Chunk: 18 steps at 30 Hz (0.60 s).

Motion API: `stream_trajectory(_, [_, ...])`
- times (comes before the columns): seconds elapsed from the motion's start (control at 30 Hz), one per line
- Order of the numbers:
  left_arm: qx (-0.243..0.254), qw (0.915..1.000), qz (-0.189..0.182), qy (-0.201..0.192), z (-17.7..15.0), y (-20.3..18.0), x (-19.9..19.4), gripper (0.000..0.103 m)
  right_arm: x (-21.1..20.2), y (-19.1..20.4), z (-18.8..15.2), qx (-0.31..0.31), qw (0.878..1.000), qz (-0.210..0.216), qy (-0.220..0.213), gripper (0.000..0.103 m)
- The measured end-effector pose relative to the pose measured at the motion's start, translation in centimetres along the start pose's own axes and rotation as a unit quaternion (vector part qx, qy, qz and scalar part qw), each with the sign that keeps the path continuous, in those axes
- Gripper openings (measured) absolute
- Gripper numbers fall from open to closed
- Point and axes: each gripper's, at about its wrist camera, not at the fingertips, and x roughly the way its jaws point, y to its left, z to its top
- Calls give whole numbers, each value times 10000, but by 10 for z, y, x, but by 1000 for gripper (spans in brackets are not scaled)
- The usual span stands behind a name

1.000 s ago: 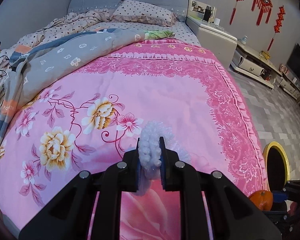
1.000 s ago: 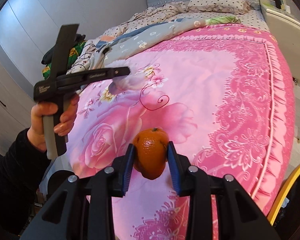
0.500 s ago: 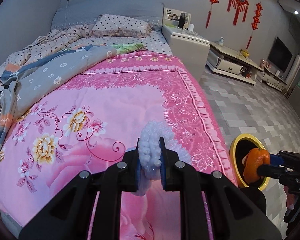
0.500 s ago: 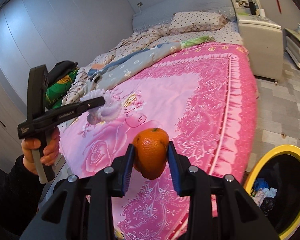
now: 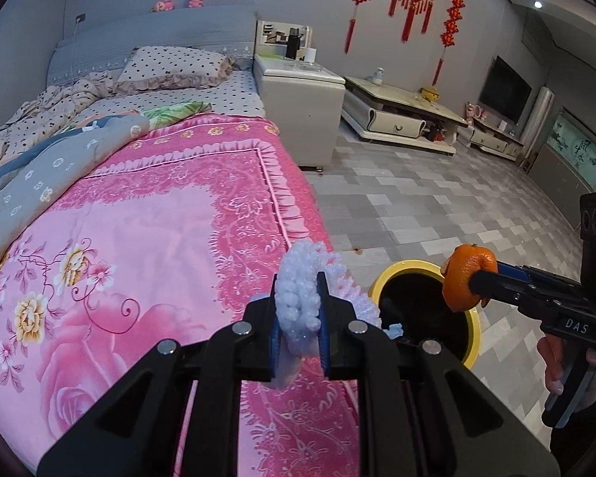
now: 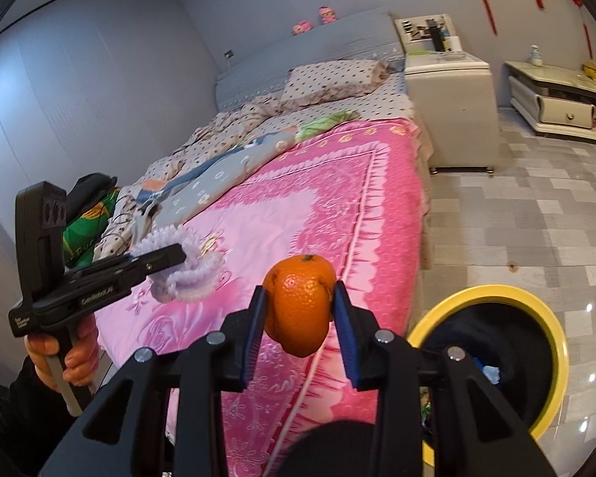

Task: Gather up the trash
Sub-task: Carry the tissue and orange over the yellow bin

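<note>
Both pickups done, drops pending: left gripper (image 5: 300,318) is clamping foam net (image 5: 302,294), right gripper (image 6: 300,314) is clamping orange (image 6: 300,302), bin (image 6: 552,318) sitting just beyond fingers, already holding scraps.

Left tongs (image 5: 300,316): matte black plastic frame, two blue ribbed pads, four round silver screw heads across the arms, small white lettering on the side bar, too small to read. Right tongs (image 6: 300,318): same black frame, blue pads and silver screws; white letters "DAS" on the side; a black block with round openings, possibly lenses, sits above the pale grey handle. Both hands (image 6: 65,357) emerge from dark, apparently black, sleeves.
</note>
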Motion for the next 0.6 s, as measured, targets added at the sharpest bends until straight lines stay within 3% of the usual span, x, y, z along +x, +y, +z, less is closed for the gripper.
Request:
stream_trajectory(0.33, [164,9980,-576,221,4,-72,45,14,-28,-59,0,464,9973,-464,-318,32])
stream_trajectory(0.6, [323,9958,-723,459,-1,-113,87,15,-29,-104,-7,792,9932,-782,-339,32])
